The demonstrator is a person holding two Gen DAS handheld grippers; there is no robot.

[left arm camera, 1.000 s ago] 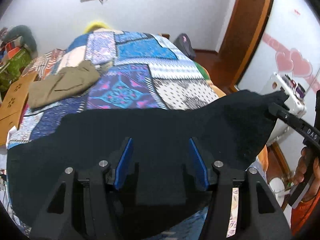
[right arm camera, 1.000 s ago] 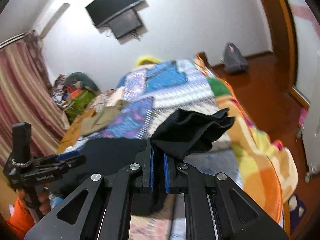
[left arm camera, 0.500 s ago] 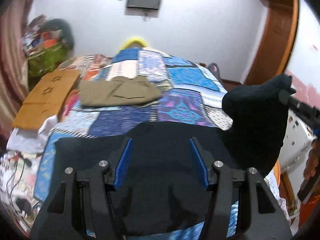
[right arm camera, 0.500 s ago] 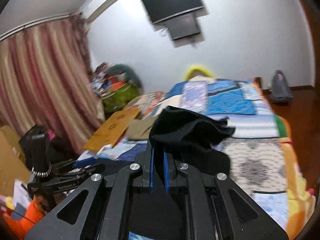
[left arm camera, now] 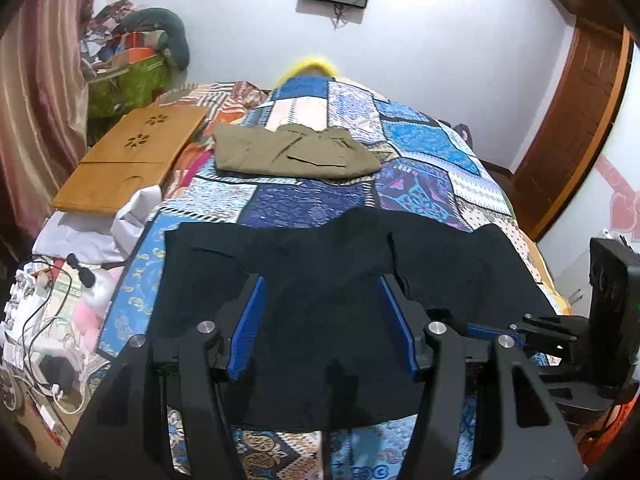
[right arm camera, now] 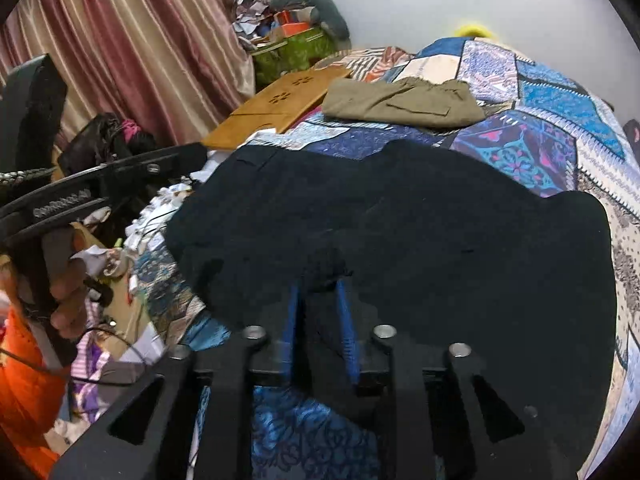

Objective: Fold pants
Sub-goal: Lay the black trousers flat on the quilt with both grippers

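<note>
The right gripper (right arm camera: 318, 300), which carried a bunch of the black pants (left arm camera: 320, 280) aloft a second ago, is opening over it, laying them folded on the quilt (left arm camera: 420, 152) near the olive pants (left arm camera: 296, 152), while the left gripper (left arm camera: 326, 328) stays wide, empty

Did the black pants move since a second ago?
Yes. The black pants hung bunched in the right tongs above the quilt; now they're folded flat, below the olive pants.
</note>
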